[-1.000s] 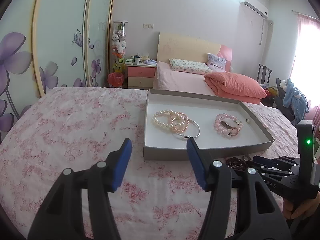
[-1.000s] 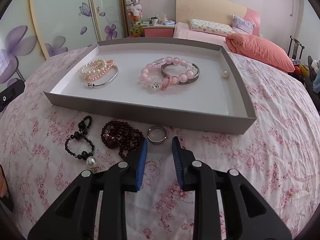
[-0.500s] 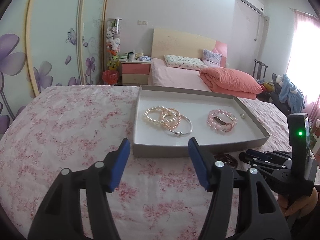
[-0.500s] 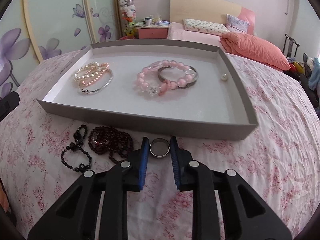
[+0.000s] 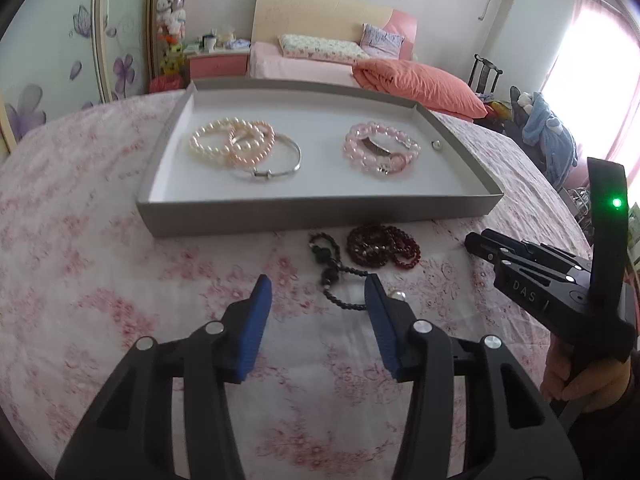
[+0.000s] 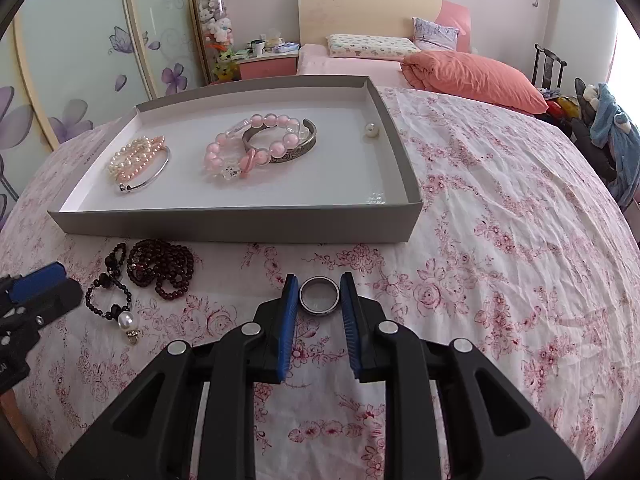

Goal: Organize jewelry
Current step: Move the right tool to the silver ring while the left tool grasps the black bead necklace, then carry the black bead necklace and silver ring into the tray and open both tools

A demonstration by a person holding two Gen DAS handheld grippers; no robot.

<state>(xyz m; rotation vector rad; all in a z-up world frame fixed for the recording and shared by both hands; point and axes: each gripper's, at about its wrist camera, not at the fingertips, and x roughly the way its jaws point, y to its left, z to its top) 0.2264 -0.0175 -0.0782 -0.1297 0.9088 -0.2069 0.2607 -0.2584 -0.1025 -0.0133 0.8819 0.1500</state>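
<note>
Between blue ribbed pads, right claw [image 6: 319,300] pinches round metal ring [image 6: 319,301] (left claw [image 5: 318,298] closing, empty)

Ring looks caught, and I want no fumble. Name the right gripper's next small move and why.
Probably lift it slightly and carry the metal ring toward the grey tray: the right gripper has its pads against the ring's sides, and the tray lies just beyond.

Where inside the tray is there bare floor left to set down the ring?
The tray floor is bare along its near wall and in the near right corner, between the pink bead bracelet and the loose pearl. The left part is crowded with the pearl bracelets and silver bangle.
</note>
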